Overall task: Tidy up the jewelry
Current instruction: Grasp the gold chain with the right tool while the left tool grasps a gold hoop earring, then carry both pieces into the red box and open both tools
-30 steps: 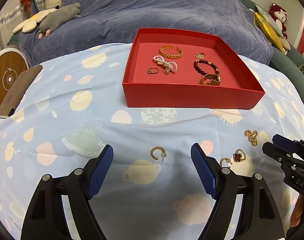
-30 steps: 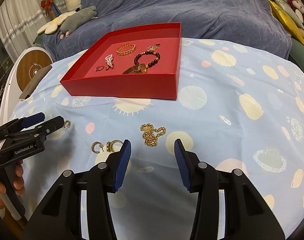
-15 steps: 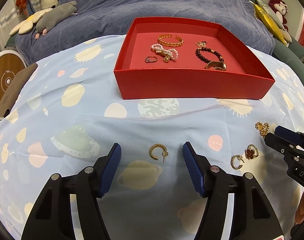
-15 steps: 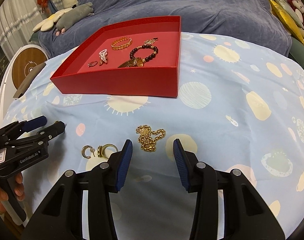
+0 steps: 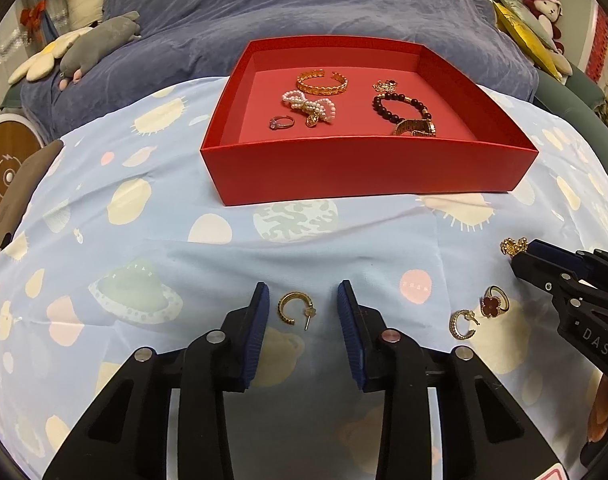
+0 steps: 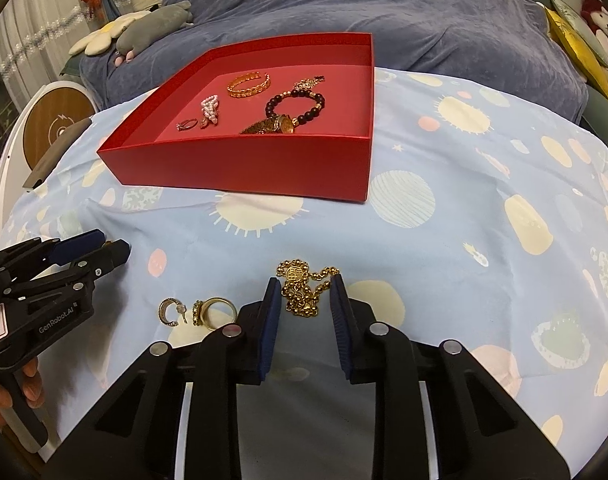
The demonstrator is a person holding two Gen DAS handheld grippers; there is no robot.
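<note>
A red box (image 5: pixel 368 176) (image 6: pixel 239 168) holds a gold bangle (image 5: pixel 322 82), a pearl bow (image 5: pixel 310 106), a ring, a dark bead bracelet (image 5: pixel 400 106) and a gold watch. On the blue cloth, my left gripper (image 5: pixel 304 312) is open with a gold hoop earring (image 5: pixel 293 310) between its fingers. My right gripper (image 6: pixel 306 300) is open around a gold chain necklace (image 6: pixel 304 288), close on both sides. A second hoop earring (image 5: pixel 462 322) (image 6: pixel 169 312) and a red clover ring (image 5: pixel 494 304) (image 6: pixel 211 312) lie between the grippers.
The table cloth has planet and sun prints. A purple-blue blanket (image 5: pixel 304 12) covers a sofa behind the box, with plush toys (image 5: pixel 79 48) at the left and yellow cushions (image 5: pixel 520 28) at the right. A round wooden device (image 6: pixel 55 128) stands at the left edge.
Both grippers have moved forward and lower onto the cloth. The left jaws have narrowed around the hoop earring. The right jaws now flank the gold chain.
</note>
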